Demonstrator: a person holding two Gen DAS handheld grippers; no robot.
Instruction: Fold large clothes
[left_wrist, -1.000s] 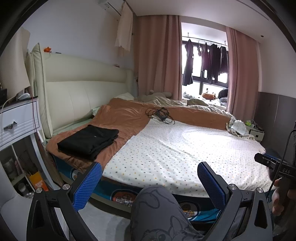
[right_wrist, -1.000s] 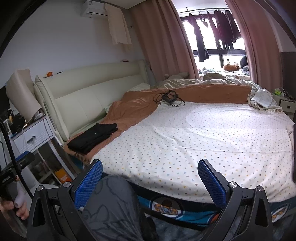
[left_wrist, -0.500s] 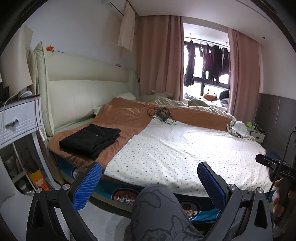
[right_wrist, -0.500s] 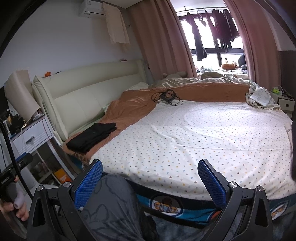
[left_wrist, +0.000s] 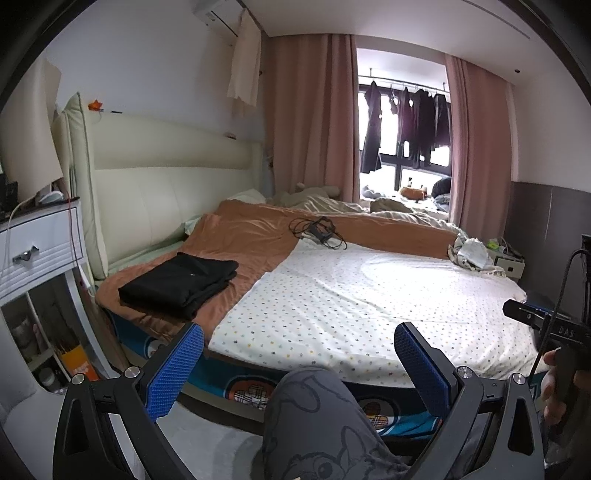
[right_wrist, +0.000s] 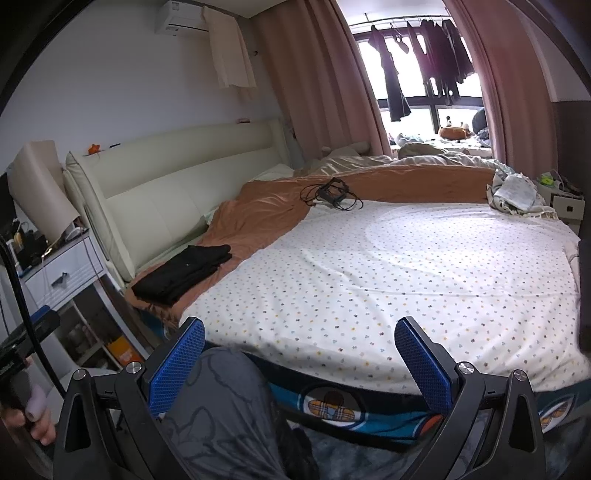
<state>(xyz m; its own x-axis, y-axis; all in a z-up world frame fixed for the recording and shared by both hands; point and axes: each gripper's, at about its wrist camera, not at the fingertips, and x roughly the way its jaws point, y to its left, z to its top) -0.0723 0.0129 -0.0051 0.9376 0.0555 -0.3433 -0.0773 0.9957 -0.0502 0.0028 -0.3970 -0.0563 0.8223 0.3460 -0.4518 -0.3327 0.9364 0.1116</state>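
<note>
A folded black garment (left_wrist: 181, 282) (right_wrist: 183, 271) lies on the brown blanket (left_wrist: 255, 236) (right_wrist: 258, 218) at the bed's near left corner. A white dotted sheet (left_wrist: 369, 295) (right_wrist: 406, 273) covers the rest of the bed. My left gripper (left_wrist: 299, 363) is open and empty, held in front of the bed's edge above a knee in grey patterned trousers (left_wrist: 317, 417). My right gripper (right_wrist: 299, 363) is likewise open and empty over the same knee (right_wrist: 218, 413). Neither gripper touches any cloth.
A tangle of black cables (left_wrist: 319, 232) (right_wrist: 332, 195) lies mid-bed. Crumpled light cloth (left_wrist: 474, 253) (right_wrist: 517, 194) sits at the far right corner. A white nightstand (left_wrist: 37, 240) (right_wrist: 62, 269) stands left of the cream headboard (left_wrist: 166, 184). Clothes hang at the window (left_wrist: 406, 125).
Both views have shifted slightly; the left gripper's view tilted a little, and the bed appears a bit lower and farther. Both grippers stay open and empty.
</note>
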